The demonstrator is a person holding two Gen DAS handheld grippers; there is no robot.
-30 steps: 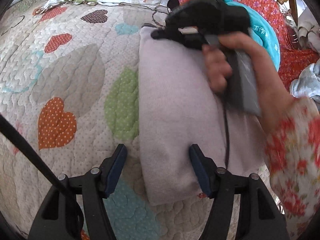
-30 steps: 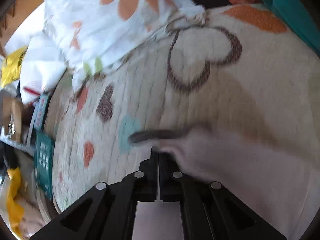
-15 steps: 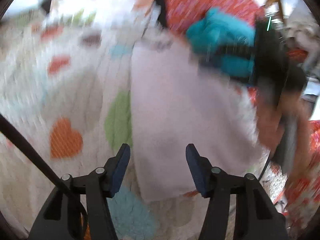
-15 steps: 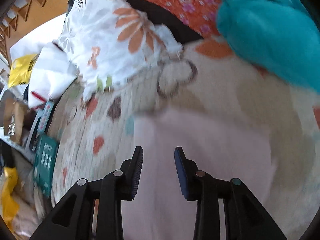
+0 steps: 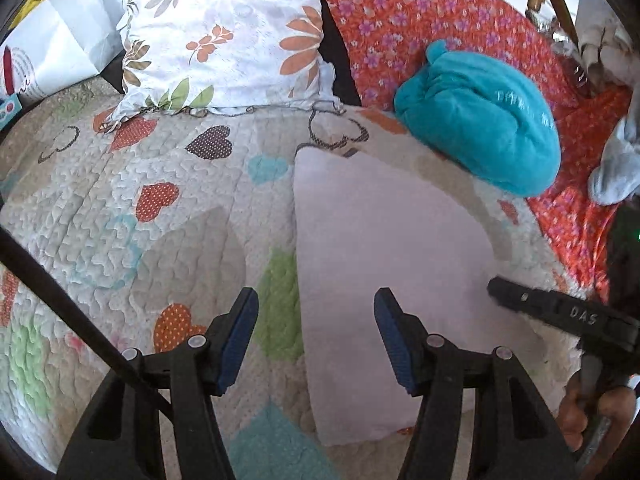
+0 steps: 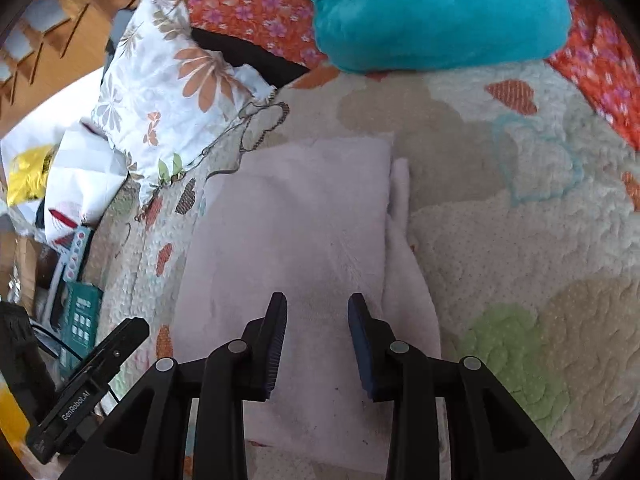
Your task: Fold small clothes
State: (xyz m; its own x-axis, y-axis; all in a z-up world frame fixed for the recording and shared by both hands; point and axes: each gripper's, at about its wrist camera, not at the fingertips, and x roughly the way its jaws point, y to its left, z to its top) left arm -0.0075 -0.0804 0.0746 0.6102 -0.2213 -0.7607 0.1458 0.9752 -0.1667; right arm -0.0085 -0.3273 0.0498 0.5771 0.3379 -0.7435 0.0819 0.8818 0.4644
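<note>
A pale pink garment lies folded flat in a long strip on the heart-patterned quilt. It also shows in the right wrist view, with a folded layer sticking out along its right edge. My left gripper is open and empty above the garment's near left edge. My right gripper is open and empty above the garment's near part. The right gripper's body shows at the lower right of the left wrist view.
A teal bundle of cloth lies beyond the garment on an orange flowered cloth. A white flowered pillow sits at the back left. Boxes and bags stand beside the bed at the left.
My right gripper has let go of the garment's far end, opened, and drawn back to the near right. The garment now lies flat. My left gripper stayed open and rose a little.
</note>
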